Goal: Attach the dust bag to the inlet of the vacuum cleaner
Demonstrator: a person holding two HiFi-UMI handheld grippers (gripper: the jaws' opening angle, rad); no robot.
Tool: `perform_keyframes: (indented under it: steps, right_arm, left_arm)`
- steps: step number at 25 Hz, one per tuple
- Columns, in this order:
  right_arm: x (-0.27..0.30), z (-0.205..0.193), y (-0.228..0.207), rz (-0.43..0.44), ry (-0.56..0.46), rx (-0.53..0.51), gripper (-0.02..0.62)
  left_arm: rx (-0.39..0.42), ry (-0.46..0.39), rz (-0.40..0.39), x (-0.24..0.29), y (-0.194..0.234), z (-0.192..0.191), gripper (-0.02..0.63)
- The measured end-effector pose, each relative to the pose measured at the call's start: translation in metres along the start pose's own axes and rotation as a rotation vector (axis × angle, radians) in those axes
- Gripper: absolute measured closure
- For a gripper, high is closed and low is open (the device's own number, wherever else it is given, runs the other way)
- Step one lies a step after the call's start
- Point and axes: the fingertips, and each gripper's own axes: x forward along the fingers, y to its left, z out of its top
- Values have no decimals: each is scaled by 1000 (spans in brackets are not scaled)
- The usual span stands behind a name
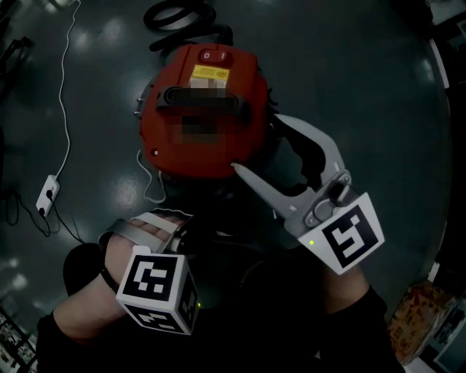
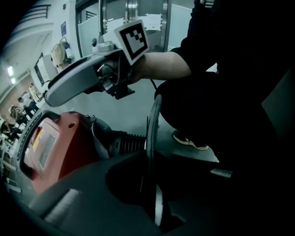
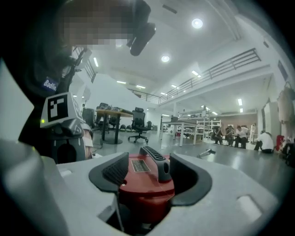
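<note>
The red vacuum cleaner (image 1: 204,109) stands on the dark floor, black handle on top. My right gripper (image 1: 256,143) is open at its near right edge, with the red body (image 3: 145,179) seen between and beyond the spread jaws. They touch nothing. My left gripper (image 2: 152,184) is shut on a thin dark edge (image 2: 154,129) that rises from its jaws, the dust bag's rim as far as I can tell. In the head view only its marker cube (image 1: 156,288) and the hand show; its jaws are lost in the dark. A ribbed black inlet hose (image 2: 124,143) sits on the vacuum's side.
A black hose coil (image 1: 178,14) lies behind the vacuum. A white cable (image 1: 65,109) runs to a power strip (image 1: 47,193) on the left floor. The person's shoe (image 2: 189,140) is close by. Desks, chairs and people stand far off in the hall.
</note>
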Motion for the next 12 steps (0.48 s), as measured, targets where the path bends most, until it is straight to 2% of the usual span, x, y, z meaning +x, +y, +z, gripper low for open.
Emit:
perform_keyframes:
  steps: [6, 9, 12]
  right_arm:
    - [38, -21, -10, 132, 148, -122, 307]
    - [50, -25, -6, 195, 184, -159, 307]
    - [60, -27, -9, 223, 210, -172, 307]
  left_arm:
    - [-16, 36, -20, 5, 8, -3, 575]
    - [-22, 45, -26, 8, 9, -5, 572]
    - [-24, 42, -21, 8, 9, -4, 571]
